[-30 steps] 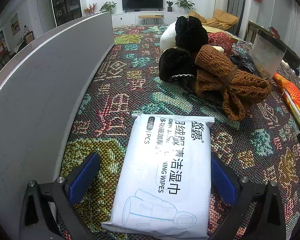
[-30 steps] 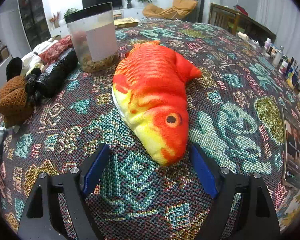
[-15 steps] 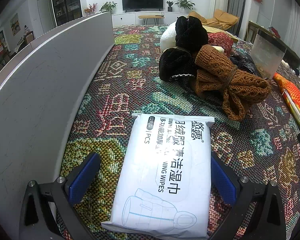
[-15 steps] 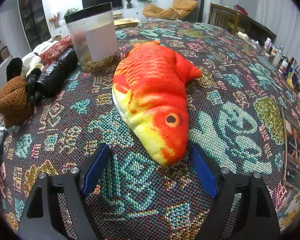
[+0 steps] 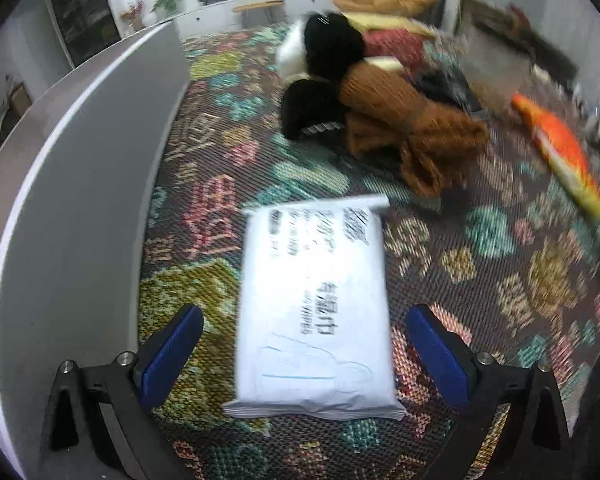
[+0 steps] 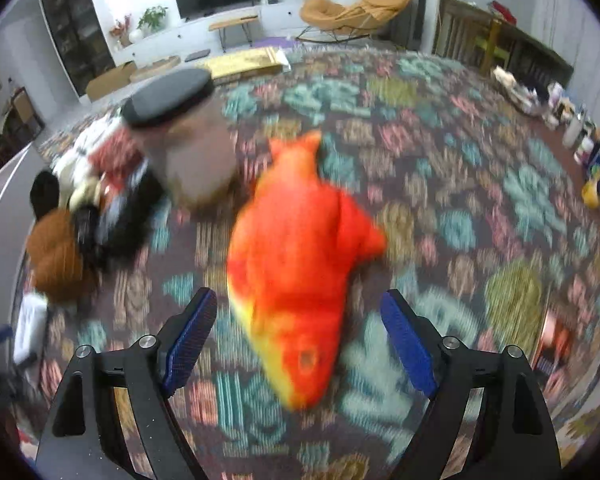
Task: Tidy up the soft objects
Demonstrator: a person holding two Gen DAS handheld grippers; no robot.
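A white pack of wet wipes (image 5: pixel 314 304) lies on the patterned cloth between the fingers of my open left gripper (image 5: pixel 306 346), touching neither pad. An orange plush fish (image 6: pixel 296 256) lies between the fingers of my open right gripper (image 6: pixel 298 338), head toward the camera; it also shows in the left wrist view (image 5: pixel 560 148). A pile of soft things sits farther back: a brown knitted piece (image 5: pixel 412 120), black fuzzy items (image 5: pixel 316 108) and a white and red bundle (image 5: pixel 388 40). Both views are motion-blurred.
A grey upright panel (image 5: pixel 72 208) runs along the left edge of the cloth-covered table (image 5: pixel 480 280). A clear jar with a dark lid (image 6: pixel 184 136) stands beside the fish. Small bottles and clutter (image 6: pixel 588 160) line the far right edge.
Both grippers have risen and pulled back, so both views are blurred. The wipes pack and the fish now sit lower and farther between the fingers. Both stay open.
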